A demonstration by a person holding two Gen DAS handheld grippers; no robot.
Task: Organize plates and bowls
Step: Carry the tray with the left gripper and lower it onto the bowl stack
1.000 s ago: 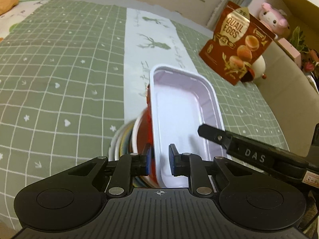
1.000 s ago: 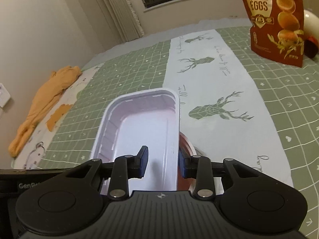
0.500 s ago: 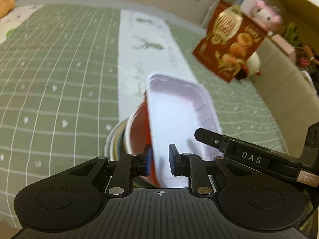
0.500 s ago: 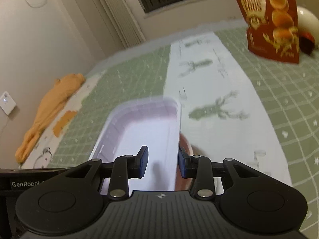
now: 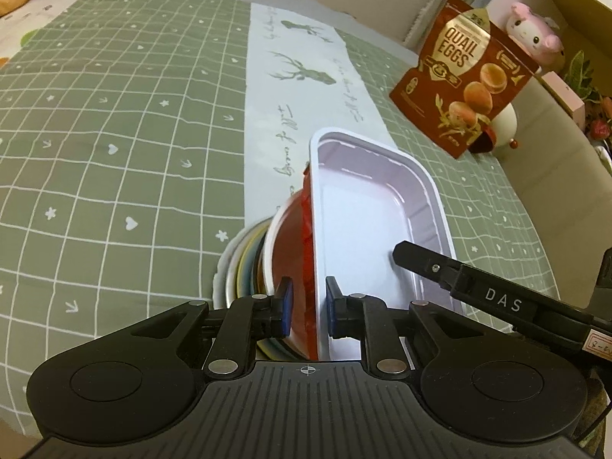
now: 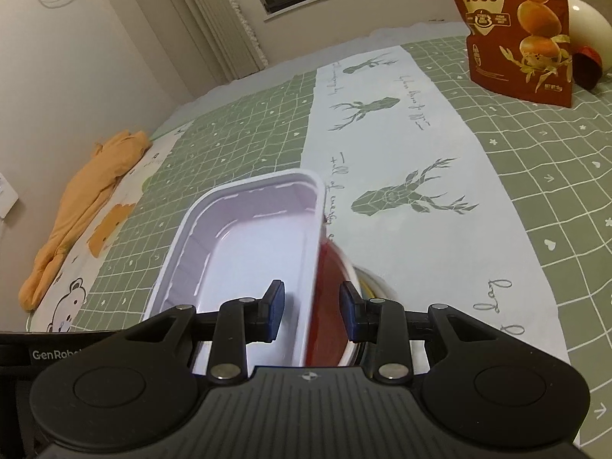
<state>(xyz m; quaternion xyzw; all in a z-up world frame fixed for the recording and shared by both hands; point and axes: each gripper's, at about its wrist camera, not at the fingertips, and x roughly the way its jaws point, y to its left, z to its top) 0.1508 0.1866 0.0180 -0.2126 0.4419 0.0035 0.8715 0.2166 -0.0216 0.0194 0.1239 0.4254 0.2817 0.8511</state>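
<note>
White rectangular plastic tray (image 5: pixel 378 225), pinched by both my grippers (image 5: pixel 309 308) (image 6: pixel 311 311), hovers lower-centre over stacked bowls (image 5: pixel 283 252), unreleased.

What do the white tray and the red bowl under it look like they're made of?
White tray: likely thin molded plastic, with a smooth, faintly glossy finish, a rolled rim and ribbed walls. Red bowl: probably plastic or coated paper, judging by its thin white rim and glossy red surface; I can't tell which.

The red snack bag (image 5: pixel 464 76) carried "QUAIL EGGS". The right gripper's arm (image 5: pixel 501 302) had "DAS"; the left gripper's body (image 6: pixel 57 354) showed "GenRobo".
</note>
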